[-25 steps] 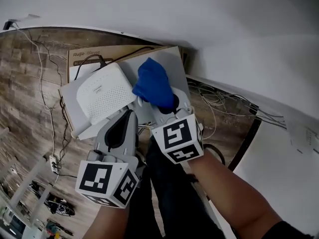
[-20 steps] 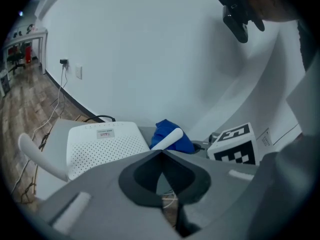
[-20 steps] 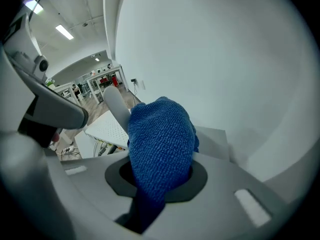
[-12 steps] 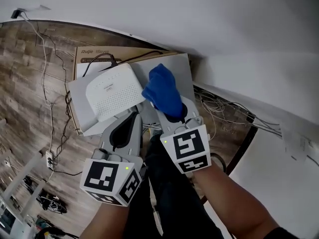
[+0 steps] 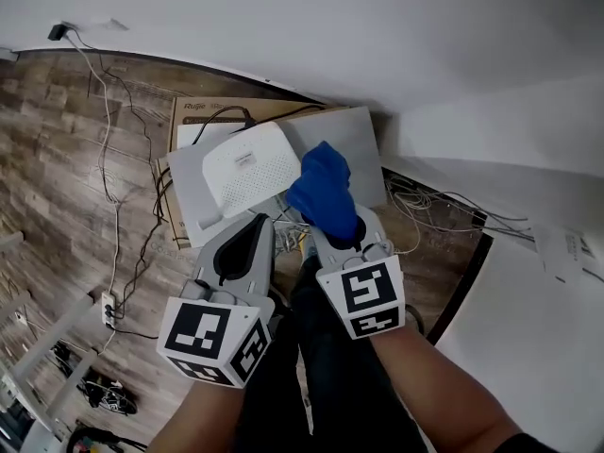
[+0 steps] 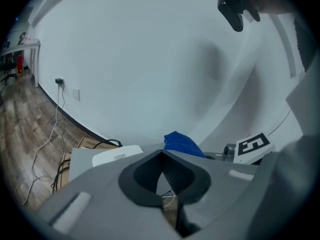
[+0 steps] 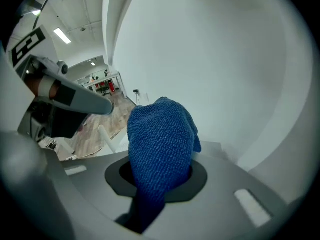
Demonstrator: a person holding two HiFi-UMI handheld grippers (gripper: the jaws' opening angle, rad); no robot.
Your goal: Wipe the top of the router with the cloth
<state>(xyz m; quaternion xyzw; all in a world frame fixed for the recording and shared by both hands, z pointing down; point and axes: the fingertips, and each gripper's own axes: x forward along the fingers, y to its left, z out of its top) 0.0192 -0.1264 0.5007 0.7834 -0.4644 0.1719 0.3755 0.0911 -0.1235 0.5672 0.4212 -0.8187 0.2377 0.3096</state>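
Blue cloth [image 5: 323, 189], nubbly weave, bunched into a fat rounded wad. The right gripper [image 5: 340, 239] has it clamped, and its own view shows the jaws pinching the lower end while the bulk stands up and flops forward past the tips [image 7: 160, 149].

Just ahead and to the left of those tips lies the router [image 5: 253, 166]: white, a flat slab with rounded corners, its top peppered with small vent holes and carrying a small label. The wad hangs at the router's near right corner; whether it touches the top can't be told.

The router lies on a pale grey panel [image 5: 354, 138], which rests on a cardboard box [image 5: 189, 108]. A black cable [image 5: 219, 113] runs beyond the router's far edge.

The left gripper [image 5: 257, 229] sits beside the right one, jaws closed tip to tip with nothing between them. It points at the router's near edge, apart from it. From its own view, the router [image 6: 117, 155] shows beyond the tips and the cloth [image 6: 182, 143] ahead to the right.
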